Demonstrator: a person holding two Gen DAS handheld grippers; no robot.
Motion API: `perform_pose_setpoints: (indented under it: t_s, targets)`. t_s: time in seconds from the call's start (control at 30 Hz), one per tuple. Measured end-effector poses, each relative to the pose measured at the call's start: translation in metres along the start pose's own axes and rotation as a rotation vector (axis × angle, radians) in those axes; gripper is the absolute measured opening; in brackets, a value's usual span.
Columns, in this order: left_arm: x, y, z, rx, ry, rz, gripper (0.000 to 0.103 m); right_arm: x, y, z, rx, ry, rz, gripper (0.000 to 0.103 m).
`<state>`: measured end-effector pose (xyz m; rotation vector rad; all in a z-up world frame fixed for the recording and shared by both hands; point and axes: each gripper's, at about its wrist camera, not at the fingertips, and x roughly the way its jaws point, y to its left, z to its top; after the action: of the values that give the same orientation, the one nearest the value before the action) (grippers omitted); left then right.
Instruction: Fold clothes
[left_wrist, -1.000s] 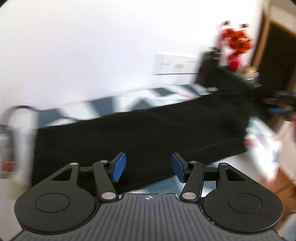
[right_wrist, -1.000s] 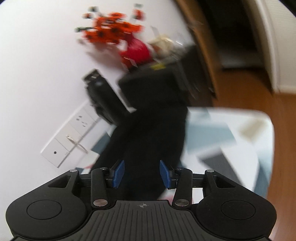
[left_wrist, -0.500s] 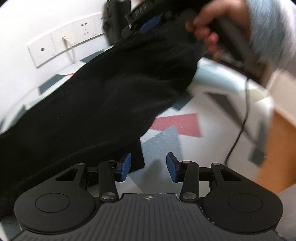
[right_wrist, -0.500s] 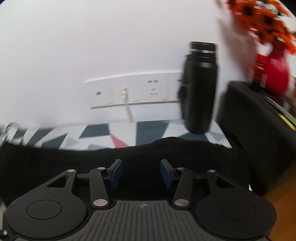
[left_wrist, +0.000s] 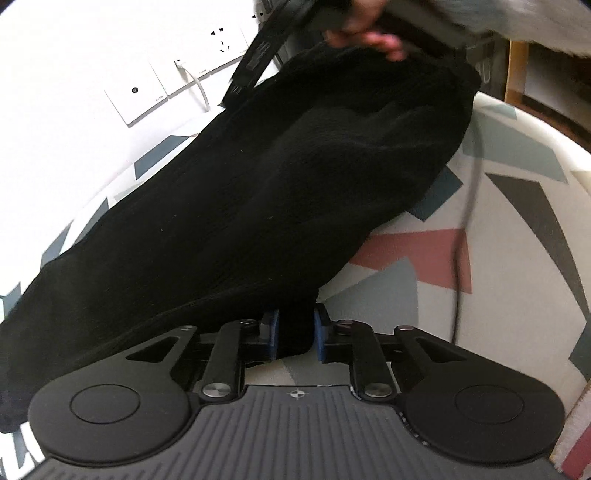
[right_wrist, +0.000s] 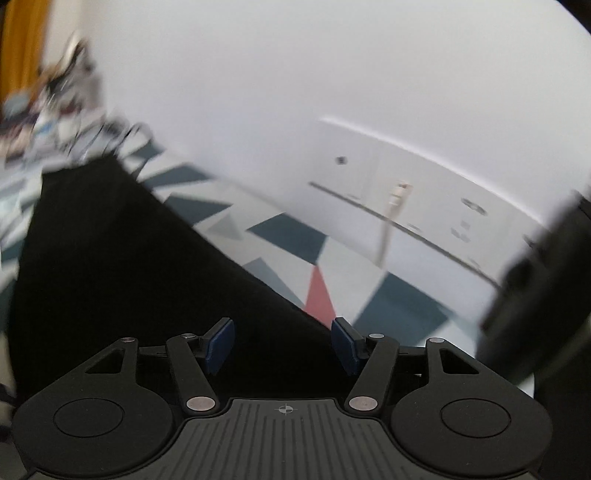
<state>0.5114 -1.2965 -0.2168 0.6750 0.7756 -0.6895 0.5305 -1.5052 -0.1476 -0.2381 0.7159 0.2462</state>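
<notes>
One black knit garment (left_wrist: 280, 192), two grippers, one patterned tabletop (left_wrist: 517, 258).
Our left gripper (left_wrist: 295, 334) is now clamped on the garment's near corner; half a second ago its pads were apart. Our right gripper (right_wrist: 282, 345) sits wide apart over the cloth's far edge, gripping nothing. Bare tabletop lies right of both tools.

My left claw (left_wrist: 295, 334) was pinched nearly closed on a fold of black garment (left_wrist: 258, 184); my right claw (right_wrist: 282, 347) stood wide open above it.
</notes>
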Motion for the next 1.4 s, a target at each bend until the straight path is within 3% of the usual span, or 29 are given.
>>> perform_pose_setpoints:
  t_s: [0.13,0.27,0.5,0.63,0.73,1.07,1.4]
  targets:
    - [0.0,-0.001,0.004,0.015,0.018,0.002,0.018,0.027,0.01,0.007,-0.176,0.051,0.088,0.044]
    - [0.002,-0.002,0.005,0.03,0.023,0.004,0.017,0.046,0.019,0.002,-0.293,0.114,0.06,0.031]
    - [0.002,-0.002,0.003,0.016,0.02,-0.002,0.017,0.059,0.005,0.001,-0.241,0.139,0.083,0.029]
    - [0.002,-0.002,0.004,0.008,0.023,-0.002,0.017,0.063,-0.008,0.007,-0.184,0.14,0.082,0.009]
    - [0.001,-0.002,0.004,0.009,0.022,-0.004,0.017,0.067,-0.017,0.011,-0.141,0.14,0.081,0.006]
    - [0.0,-0.01,0.0,0.042,0.014,0.007,0.016,0.079,-0.048,0.024,0.0,0.142,0.076,0.005]
    - [-0.001,-0.007,-0.001,0.043,0.004,0.003,0.016,0.088,-0.045,0.024,0.056,0.16,0.018,0.007]
